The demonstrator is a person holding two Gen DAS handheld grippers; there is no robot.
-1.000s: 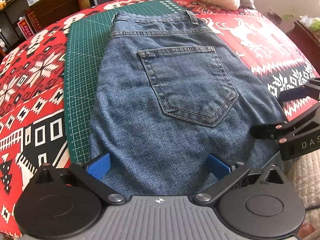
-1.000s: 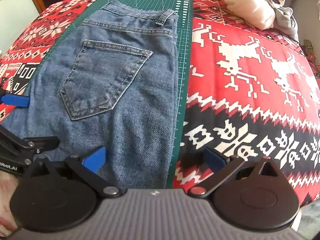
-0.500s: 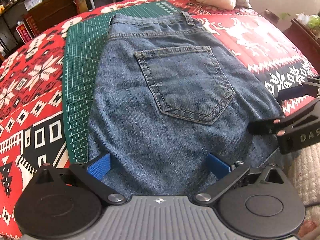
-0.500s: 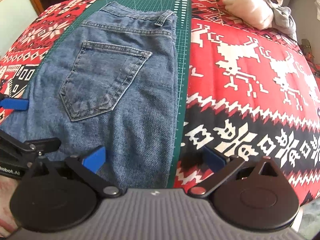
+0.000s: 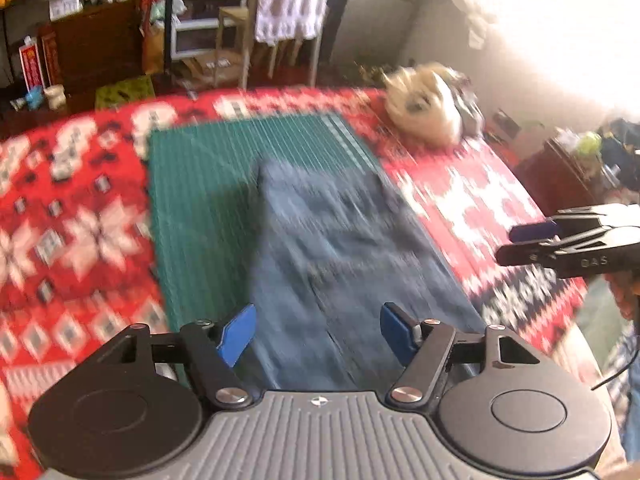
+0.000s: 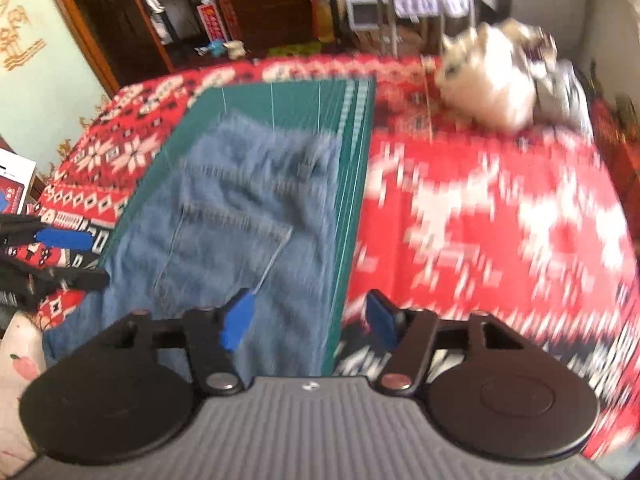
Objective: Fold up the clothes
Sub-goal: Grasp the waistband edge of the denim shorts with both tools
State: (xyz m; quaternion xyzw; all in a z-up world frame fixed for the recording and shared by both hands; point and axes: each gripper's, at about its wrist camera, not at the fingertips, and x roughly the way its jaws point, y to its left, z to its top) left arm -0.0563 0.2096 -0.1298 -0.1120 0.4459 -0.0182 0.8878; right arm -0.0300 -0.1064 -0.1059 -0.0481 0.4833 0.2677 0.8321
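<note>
Folded blue jeans [image 5: 340,248] lie flat on a green cutting mat [image 5: 200,200], back pocket up; both views are motion-blurred. My left gripper [image 5: 318,332] hovers above the jeans' near end. Its jaws are closing, and the blue pads are still apart with nothing pinched between them. In the right wrist view the jeans [image 6: 240,208] lie on the mat [image 6: 348,160], and my right gripper [image 6: 308,320] hangs over their right edge, jaws closing on nothing. Each gripper shows in the other's view: the right gripper [image 5: 518,244] at the right, the left gripper [image 6: 80,258] at the left.
A red patterned cloth [image 5: 72,240] covers the table around the mat. A pile of pale clothes [image 6: 488,80] sits at the far right corner. Beyond the table stand a chair [image 5: 240,40], shelves and dark cabinets.
Both grippers have lifted off the jeans' near edge and tipped up, so the room beyond now shows. Both pairs of pads stand closer together. The jeans lie as before.
</note>
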